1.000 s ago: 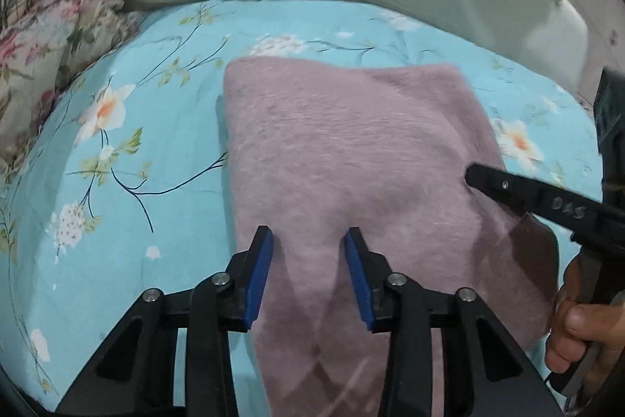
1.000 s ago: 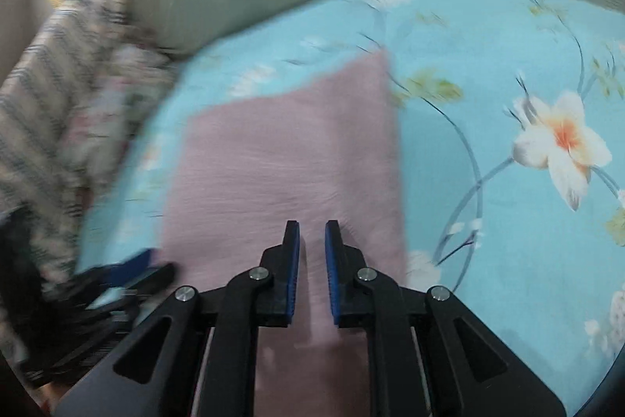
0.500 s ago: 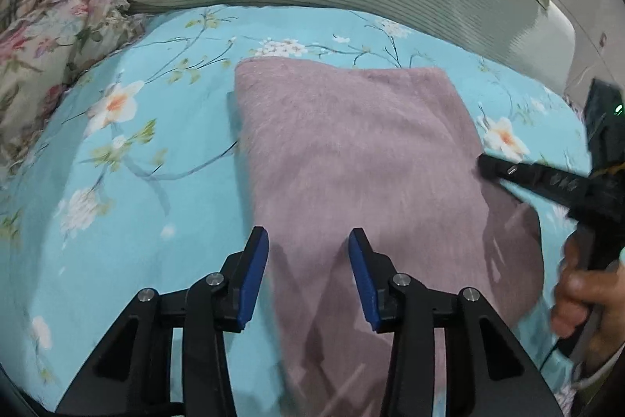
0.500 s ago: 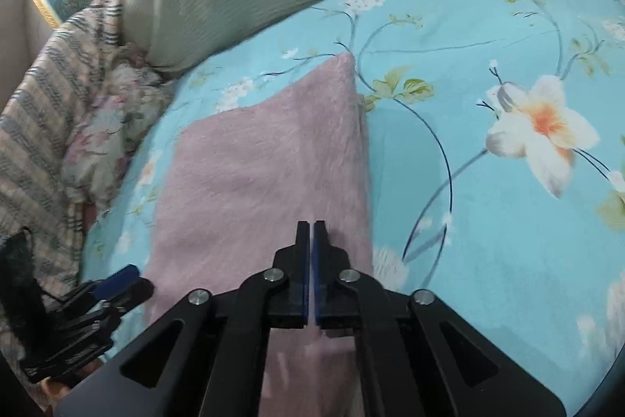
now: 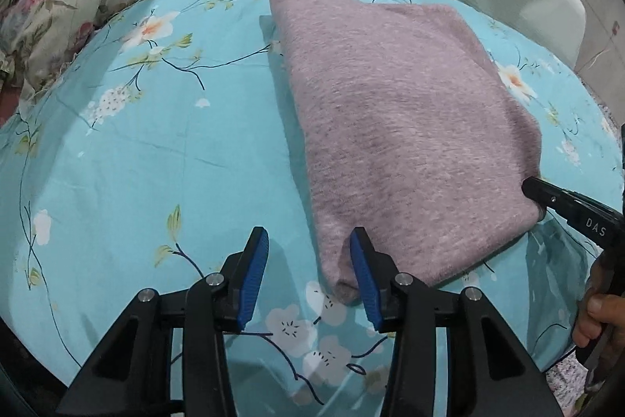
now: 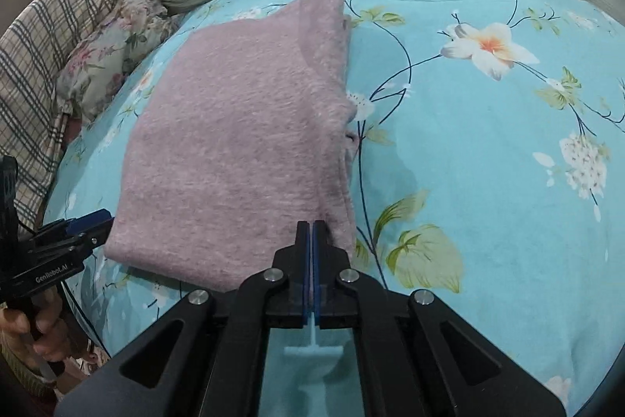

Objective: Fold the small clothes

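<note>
The bed with its turquoise floral sheet carries the folded mauve garment, which now lies farther from both cameras than a moment ago: both hands have drawn back toward its near edge. The fold looks nearly finished, likely only tidying left. The right claw, pressed shut since half a second ago, pinches the near right corner. The left claw is half open, empty, one pad beside the near left corner.
</note>
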`<action>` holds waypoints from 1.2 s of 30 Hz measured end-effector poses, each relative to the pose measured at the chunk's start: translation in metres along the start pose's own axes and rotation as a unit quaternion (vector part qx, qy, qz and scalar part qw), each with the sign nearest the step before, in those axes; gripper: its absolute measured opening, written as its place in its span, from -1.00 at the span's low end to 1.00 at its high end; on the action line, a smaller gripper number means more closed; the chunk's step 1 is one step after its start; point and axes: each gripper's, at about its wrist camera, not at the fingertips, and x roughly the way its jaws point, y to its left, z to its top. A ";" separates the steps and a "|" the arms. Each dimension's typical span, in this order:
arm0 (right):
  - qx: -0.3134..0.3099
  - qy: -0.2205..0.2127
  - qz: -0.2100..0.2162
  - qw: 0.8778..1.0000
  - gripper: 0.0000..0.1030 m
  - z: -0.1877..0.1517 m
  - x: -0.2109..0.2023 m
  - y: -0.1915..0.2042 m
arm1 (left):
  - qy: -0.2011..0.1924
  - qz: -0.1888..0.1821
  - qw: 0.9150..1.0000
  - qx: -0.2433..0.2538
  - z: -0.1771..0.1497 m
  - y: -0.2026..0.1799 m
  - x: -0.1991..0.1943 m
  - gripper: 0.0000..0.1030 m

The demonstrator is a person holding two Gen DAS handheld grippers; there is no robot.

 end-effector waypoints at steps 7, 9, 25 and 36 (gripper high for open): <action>0.011 -0.002 0.011 1.000 -0.99 -0.006 -0.004 -0.003 | -0.015 -0.016 1.000 -0.001 0.005 -0.008 -0.026 -0.18; 0.012 -0.002 0.011 1.000 -0.99 -0.006 -0.005 -0.004 | -0.019 -0.017 1.000 0.011 0.006 -0.016 -0.030 -0.16; 0.022 0.006 0.015 1.000 -0.98 -0.004 -0.008 -0.012 | 0.018 0.014 0.998 0.063 0.005 -0.048 -0.002 -0.11; 0.021 0.012 0.013 1.000 -0.94 -0.005 -0.015 -0.013 | 0.011 0.017 0.998 0.059 -0.008 -0.040 -0.008 -0.06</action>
